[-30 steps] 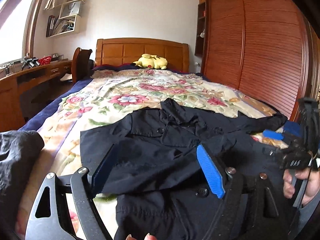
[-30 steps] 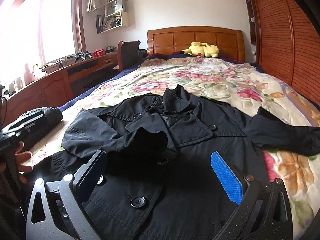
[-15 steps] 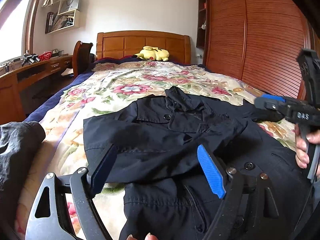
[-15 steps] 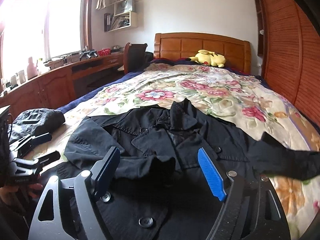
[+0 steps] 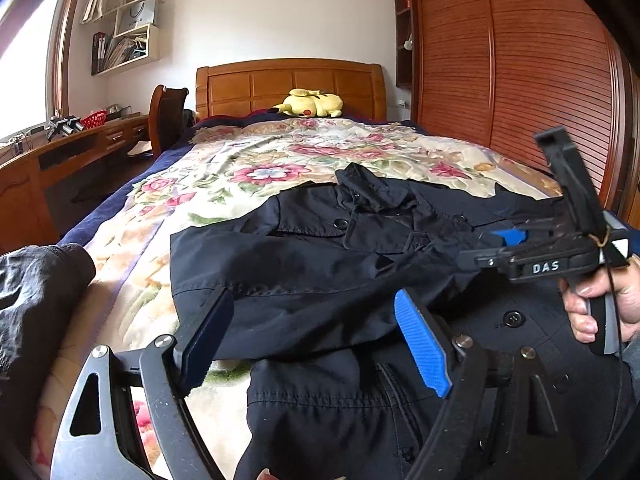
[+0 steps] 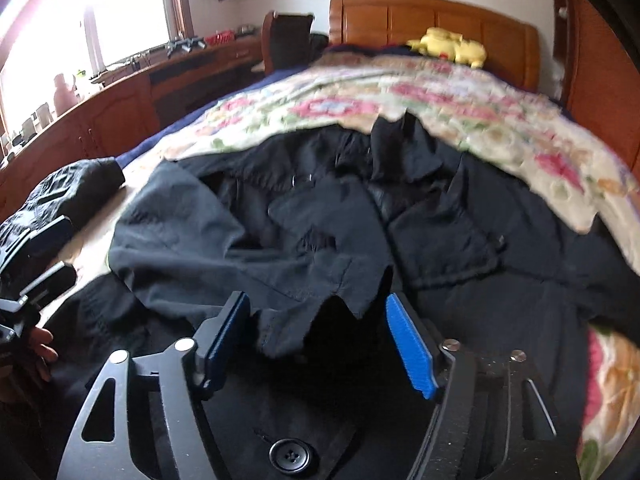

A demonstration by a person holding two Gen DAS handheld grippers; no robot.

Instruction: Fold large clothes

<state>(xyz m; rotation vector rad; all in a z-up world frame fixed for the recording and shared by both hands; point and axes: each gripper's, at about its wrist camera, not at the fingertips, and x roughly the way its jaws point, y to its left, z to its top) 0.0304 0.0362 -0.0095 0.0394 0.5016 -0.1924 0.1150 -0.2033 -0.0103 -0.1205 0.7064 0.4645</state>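
A black buttoned coat [image 5: 300,264] lies face up on the floral bedspread [image 5: 260,160], its left sleeve [image 6: 200,248] folded across the chest. My left gripper [image 5: 316,340] hangs open just above that folded sleeve, with nothing gripped. In the right wrist view the sleeve's cuff [image 6: 320,316] sits between the blue pads [image 6: 408,348] of my right gripper [image 6: 320,340]. Its jaws are closing, and a gap still shows beside the cloth. From the left wrist view the right gripper [image 5: 520,252] reaches in from the right, held by a hand [image 5: 600,308]. The right wrist view is blurred.
A crumpled dark grey garment [image 5: 36,292] lies at the bed's left edge. A yellow plush toy [image 5: 312,103] rests by the wooden headboard [image 5: 288,84]. The slatted wardrobe [image 5: 520,80] runs along the right, a desk [image 5: 60,152] and chair [image 5: 164,116] along the left.
My right gripper has swung left and down over the coat to the sleeve cuff, and its jaws have narrowed. The left gripper has hardly moved and stays wide.
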